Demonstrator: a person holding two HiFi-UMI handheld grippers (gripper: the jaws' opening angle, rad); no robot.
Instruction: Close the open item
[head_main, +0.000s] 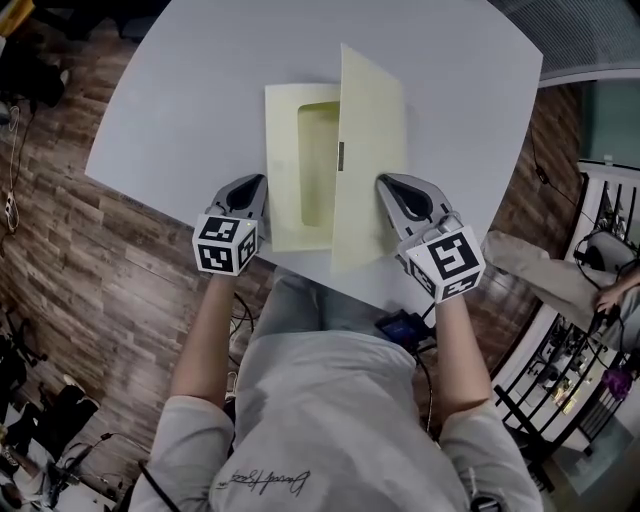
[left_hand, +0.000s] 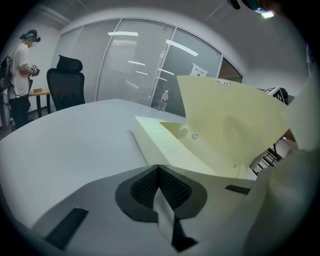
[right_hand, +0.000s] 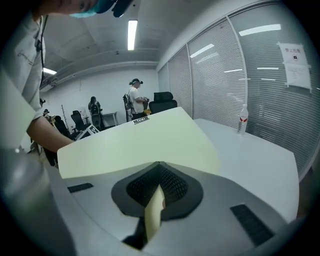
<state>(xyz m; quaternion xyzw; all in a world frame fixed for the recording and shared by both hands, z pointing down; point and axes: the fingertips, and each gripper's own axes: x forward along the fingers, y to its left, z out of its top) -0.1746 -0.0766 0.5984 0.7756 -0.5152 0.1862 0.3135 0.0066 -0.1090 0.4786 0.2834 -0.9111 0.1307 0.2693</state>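
A flat pale-yellow box (head_main: 285, 170) lies open on the grey table (head_main: 190, 90), with a recessed tray in its middle. Its lid (head_main: 370, 150) stands tilted up on edge along the box's right side. My left gripper (head_main: 256, 190) sits at the box's near left corner, shut on a thin pale strip of the box's edge (left_hand: 165, 220). My right gripper (head_main: 390, 187) is shut on the lid's near edge (right_hand: 152, 212). In the left gripper view the lid (left_hand: 235, 120) leans over the tray (left_hand: 167, 142). The lid's outer face (right_hand: 135, 145) fills the right gripper view.
A water bottle (left_hand: 163, 100) stands at the table's far side by the blinds. An office chair (left_hand: 65, 85) and a standing person (left_hand: 20, 75) are off to the left. Black racks (head_main: 560, 370) and another person's arm (head_main: 560, 275) are right of the table.
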